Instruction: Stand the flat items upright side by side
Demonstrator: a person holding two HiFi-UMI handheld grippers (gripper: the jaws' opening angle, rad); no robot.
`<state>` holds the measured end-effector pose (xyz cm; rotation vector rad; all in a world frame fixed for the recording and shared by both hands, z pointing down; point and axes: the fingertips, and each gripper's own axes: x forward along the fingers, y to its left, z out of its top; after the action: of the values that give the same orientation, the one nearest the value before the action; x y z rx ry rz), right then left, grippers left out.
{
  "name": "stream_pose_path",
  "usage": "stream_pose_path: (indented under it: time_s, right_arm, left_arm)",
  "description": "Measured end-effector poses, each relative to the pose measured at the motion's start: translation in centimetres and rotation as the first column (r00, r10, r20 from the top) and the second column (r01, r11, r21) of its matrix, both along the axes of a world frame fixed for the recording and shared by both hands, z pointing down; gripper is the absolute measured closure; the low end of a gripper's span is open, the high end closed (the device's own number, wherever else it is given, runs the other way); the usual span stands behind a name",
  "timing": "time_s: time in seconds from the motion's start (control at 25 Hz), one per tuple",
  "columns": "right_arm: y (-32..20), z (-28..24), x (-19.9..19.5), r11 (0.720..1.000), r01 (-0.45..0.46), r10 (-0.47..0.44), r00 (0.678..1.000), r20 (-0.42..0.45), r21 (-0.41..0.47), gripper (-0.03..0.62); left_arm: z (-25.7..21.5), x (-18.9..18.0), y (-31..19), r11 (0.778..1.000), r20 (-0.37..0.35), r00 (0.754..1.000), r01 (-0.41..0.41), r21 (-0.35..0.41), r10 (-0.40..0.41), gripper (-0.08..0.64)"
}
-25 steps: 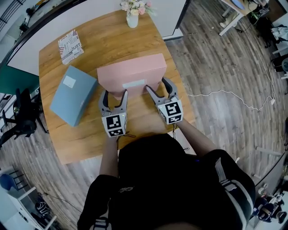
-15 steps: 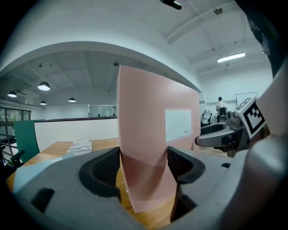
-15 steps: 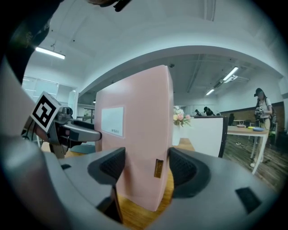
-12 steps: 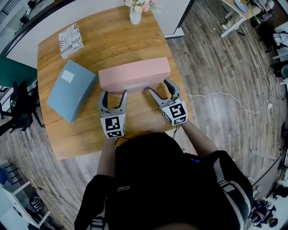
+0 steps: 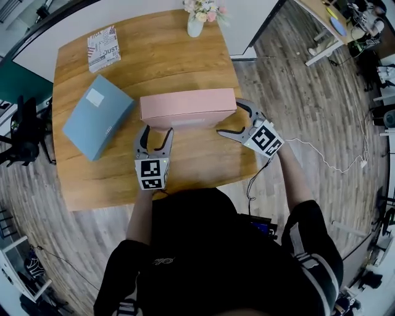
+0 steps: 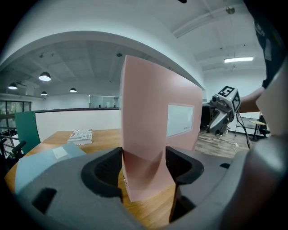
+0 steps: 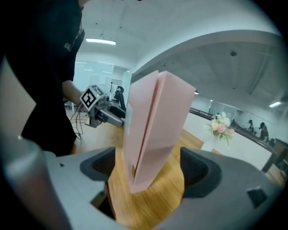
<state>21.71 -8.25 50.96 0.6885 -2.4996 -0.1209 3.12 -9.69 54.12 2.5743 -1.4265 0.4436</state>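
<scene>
Head view gives us the pink box (image 5: 185, 106) standing on one long, narrow edge near the middle of the wooden table (image 5: 185, 170), its broad faces upright. The left gripper (image 5: 157, 131) sits at the box's near left corner. In the left gripper view we see both pads lying against the two broad faces, with no gap on either side. Its jaws have just been closing, and we read them as pinching the box. We judge this hold is there to steady it, since a tall thin box on a narrow edge could easily tip. The right gripper (image 5: 229, 117) is at the box's right end. The right gripper view shows that end between the fingers with bare table visible on both sides, so the fingers are spread and off the cardboard. Those jaws have just been opening, which we take as a release now that the box stands by itself. The blue box (image 5: 95, 117) lies flat to the left, well apart from the pink one, and a patterned packet (image 5: 103, 48) lies flat at the far left corner, with a vase of flowers (image 5: 199, 18) at the far edge. We judge one item to be upright, with the flat ones yet to be raised beside it.
</scene>
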Motion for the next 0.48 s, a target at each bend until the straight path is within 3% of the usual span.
stream_pose_path:
  time_s: [0.24, 0.48]
  right_arm:
    - [-2.4, -3.3, -1.4, 0.993, 0.089, -0.079, 0.989, 0.121, -0.082, 0.125]
    - [-3.1, -3.4, -2.0, 0.999, 0.014, -0.008, 0.990, 0.142, -0.040, 0.226]
  left_arm:
    - [0.6, -0.3, 0.7, 0.999, -0.015, 1.000, -0.026, -0.045, 0.026, 0.255]
    - [1.2, -2.1, 1.0, 0.997, -0.013, 0.999, -0.032, -0.071, 0.031, 0.255]
